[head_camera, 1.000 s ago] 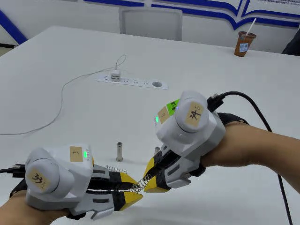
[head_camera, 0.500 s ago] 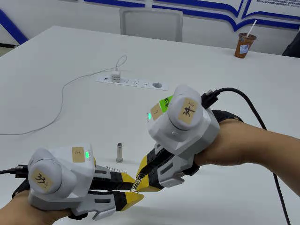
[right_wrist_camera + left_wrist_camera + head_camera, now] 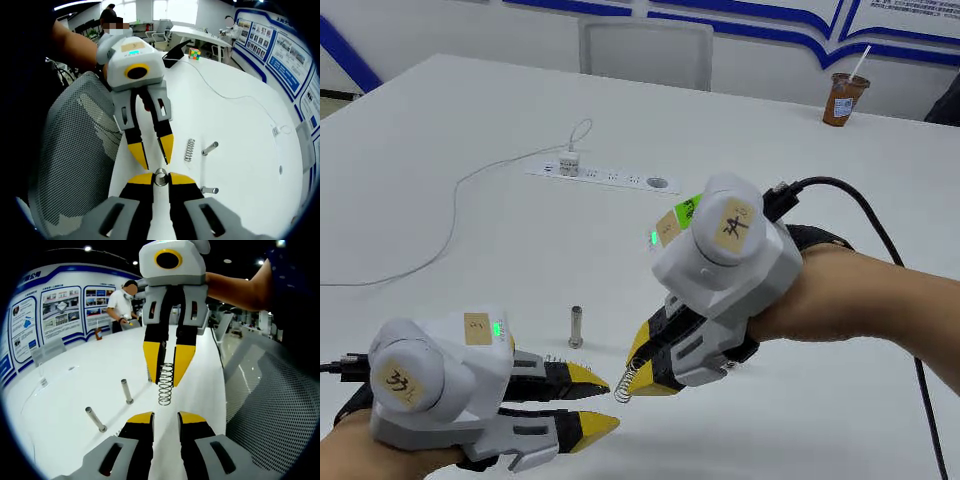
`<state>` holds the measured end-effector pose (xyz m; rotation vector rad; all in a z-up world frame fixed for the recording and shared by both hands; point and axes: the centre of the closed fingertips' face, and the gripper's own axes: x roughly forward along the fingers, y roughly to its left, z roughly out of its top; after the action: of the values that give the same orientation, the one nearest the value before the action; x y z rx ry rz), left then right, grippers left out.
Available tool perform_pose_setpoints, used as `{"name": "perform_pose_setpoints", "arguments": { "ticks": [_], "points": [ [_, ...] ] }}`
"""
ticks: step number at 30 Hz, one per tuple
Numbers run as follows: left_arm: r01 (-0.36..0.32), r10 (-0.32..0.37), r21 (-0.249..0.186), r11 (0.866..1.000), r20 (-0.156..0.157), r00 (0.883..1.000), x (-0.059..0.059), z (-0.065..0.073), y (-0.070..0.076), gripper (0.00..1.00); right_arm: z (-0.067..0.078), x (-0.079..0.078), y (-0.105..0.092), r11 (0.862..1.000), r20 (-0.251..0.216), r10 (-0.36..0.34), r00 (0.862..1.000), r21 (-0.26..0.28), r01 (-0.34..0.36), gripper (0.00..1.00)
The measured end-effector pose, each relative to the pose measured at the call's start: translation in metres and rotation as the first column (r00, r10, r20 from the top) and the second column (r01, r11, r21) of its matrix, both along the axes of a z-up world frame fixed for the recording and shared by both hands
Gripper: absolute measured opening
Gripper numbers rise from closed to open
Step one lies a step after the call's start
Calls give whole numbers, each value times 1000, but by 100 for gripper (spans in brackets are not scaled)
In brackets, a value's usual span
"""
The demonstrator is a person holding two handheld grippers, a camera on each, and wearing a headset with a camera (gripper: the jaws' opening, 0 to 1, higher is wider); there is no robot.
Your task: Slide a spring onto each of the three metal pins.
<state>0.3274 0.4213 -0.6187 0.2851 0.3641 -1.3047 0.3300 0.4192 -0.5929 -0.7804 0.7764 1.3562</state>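
Note:
My right gripper (image 3: 638,375) is shut on a small metal spring (image 3: 625,391), which hangs from its yellow tips just above the white table (image 3: 470,270). In the right gripper view the spring (image 3: 160,176) is seen end-on between my right gripper (image 3: 160,178) jaws. My left gripper (image 3: 610,402) is open and holds nothing, its tips a short way left of the spring. From the left gripper (image 3: 166,416) the spring (image 3: 165,385) dangles in front. One pin (image 3: 575,327) stands upright behind the grippers; two pins (image 3: 126,390) (image 3: 95,419) stand left. A second spring (image 3: 190,149) lies on the table.
A power strip (image 3: 603,175) with a white cable (image 3: 450,215) lies further back. An iced drink cup (image 3: 843,95) stands at the far right, a chair (image 3: 645,50) at the far edge. A mesh chair (image 3: 75,150) is beside the table's near edge.
The two grippers have drawn apart. The spring stayed in the right gripper, and its free end is now clear of the left gripper's tips.

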Motion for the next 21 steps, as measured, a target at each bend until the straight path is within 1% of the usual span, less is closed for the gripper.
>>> {"name": "perform_pose_setpoints", "arguments": {
  "ticks": [10,15,21],
  "points": [
    [-53,53,-3,999,-5,999,6,-1,14,25,4,16,-19,999,16,-50,999,-15,50,12],
    [-79,79,-10,997,-11,997,10,-1,21,27,6,29,-30,997,37,-73,997,-35,74,12],
    [-102,102,-9,995,-14,995,11,-3,28,28,9,44,-40,993,59,-97,994,-57,100,12]
  ]
}}
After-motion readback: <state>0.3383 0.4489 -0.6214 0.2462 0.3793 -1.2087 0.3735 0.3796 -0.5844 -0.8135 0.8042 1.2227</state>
